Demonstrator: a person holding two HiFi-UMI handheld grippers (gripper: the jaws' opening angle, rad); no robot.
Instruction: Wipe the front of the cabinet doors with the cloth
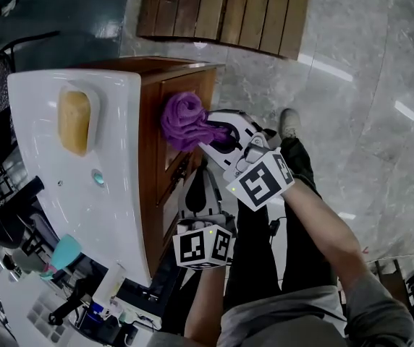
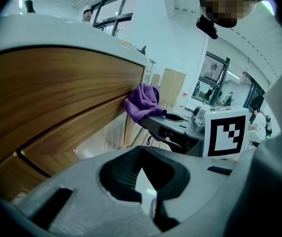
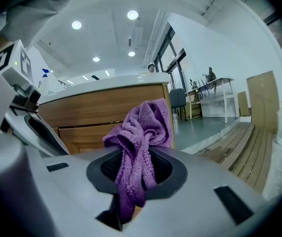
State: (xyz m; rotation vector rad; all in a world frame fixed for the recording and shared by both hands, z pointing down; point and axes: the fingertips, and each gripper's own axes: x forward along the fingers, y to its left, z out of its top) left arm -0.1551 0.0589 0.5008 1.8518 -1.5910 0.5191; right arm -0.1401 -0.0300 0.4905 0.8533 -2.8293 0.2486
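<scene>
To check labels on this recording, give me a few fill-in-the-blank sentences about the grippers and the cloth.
1. The right gripper is shut on a ____ cloth.
2. The cloth rests against the cabinet door, which is made of ____.
3. The left gripper holds ____.
Missing words: purple; wood; nothing.

A yellow sponge (image 1: 74,121) is sitting in a recess of the white surface (image 1: 120,215) — a slatted wooden platform (image 1: 225,13) is lying on the grey floor (image 1: 366,121) beyond.
</scene>
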